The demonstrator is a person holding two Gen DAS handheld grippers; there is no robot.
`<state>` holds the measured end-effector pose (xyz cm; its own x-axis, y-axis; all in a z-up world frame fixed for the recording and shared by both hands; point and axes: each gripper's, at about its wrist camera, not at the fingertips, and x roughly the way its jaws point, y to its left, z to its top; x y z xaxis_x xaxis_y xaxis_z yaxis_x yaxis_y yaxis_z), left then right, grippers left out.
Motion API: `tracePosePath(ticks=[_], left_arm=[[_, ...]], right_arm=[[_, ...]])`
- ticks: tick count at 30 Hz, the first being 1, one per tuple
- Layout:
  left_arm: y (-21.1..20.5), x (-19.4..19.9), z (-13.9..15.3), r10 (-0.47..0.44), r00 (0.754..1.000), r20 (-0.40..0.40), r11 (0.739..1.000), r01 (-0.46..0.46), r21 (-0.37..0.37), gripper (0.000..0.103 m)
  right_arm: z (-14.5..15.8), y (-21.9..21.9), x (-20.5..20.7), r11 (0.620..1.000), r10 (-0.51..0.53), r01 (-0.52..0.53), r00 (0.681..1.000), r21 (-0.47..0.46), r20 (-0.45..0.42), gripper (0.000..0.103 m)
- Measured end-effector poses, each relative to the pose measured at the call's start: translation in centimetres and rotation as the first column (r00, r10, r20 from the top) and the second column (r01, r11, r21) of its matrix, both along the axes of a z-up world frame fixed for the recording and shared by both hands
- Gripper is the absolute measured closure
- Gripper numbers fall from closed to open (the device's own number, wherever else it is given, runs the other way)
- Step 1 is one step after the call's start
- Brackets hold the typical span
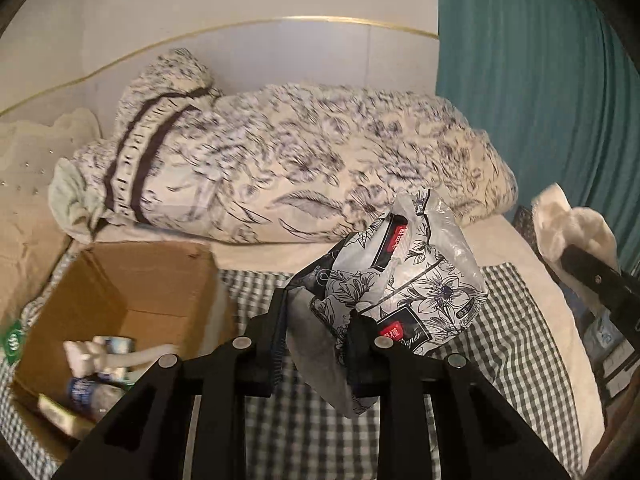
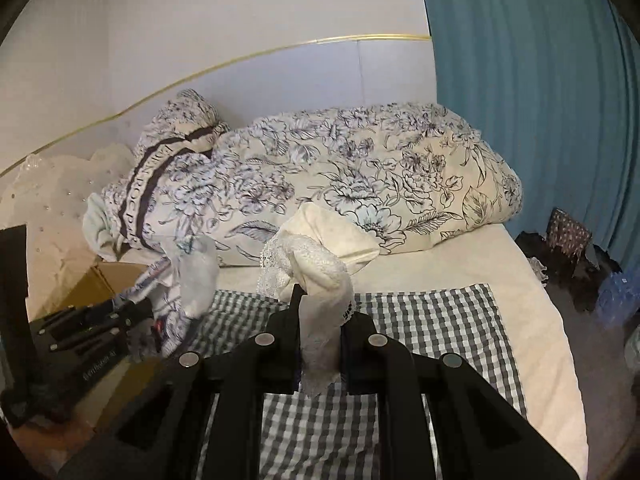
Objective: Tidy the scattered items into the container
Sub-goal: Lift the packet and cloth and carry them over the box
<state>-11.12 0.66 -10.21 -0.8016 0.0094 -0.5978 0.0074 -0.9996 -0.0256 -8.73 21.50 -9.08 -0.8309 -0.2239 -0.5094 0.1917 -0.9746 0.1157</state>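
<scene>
Left wrist: tissue pack [image 1: 404, 280] clamped in left tool [image 1: 316, 320].

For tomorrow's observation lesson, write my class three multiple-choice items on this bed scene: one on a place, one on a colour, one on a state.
1. Where is the cardboard box?
A. left of the checked cloth
B. on the floral duvet
C. against the curtain

2. What colour is the curtain?
A. red
B. teal
C. yellow

3. What is the left hand-held gripper doing?
A. hanging open
B. gripping a bottle
C. gripping the floral tissue pack

Answers:
1 A: the box sits at the cloth's left edge.
2 B: teal folds fill the right side.
3 C: both fingers pinch the pack's wrapper.
</scene>
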Motion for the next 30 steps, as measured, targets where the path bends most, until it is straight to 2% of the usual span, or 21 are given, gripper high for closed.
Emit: tracePosePath(ticks=[9,16,20,25,30], left_arm=[[-4.6,4.2,4.4,0.034,0.998,-0.061,0.999,-0.035,-0.009,0.079],[-9.1,7.0,7.2,0.084,0.991,-0.107,0.996,-0.085,-0.011,0.079],[-11.8,8.1,8.1,0.120,0.985,-0.121,0.992,-0.123,-0.020,0.079],[-15.0,9.0,8.7,0.162,0.979,-0.126,0.985,-0.168,-0.033,0.079],[-17.8,9.3,8.6,0.189,0.975,-0.115,0.979,-0.196,-0.047,0.079]], right_arm=[[3.0,-3.2,3.3,0.999,0.034,-0.035,0.999,-0.006,-0.027,0.090],[4.7,-7.0,5.4,0.995,0.101,-0.101,0.994,-0.012,-0.041,0.090],[5.6,-9.1,6.0,0.988,0.150,-0.152,0.987,-0.037,-0.050,0.090],[7.1,-12.3,6.6,0.981,0.192,-0.194,0.978,-0.008,-0.080,0.090],[7.2,-15.5,6.7,0.970,0.241,-0.242,0.967,-0.005,-0.080,0.090]])
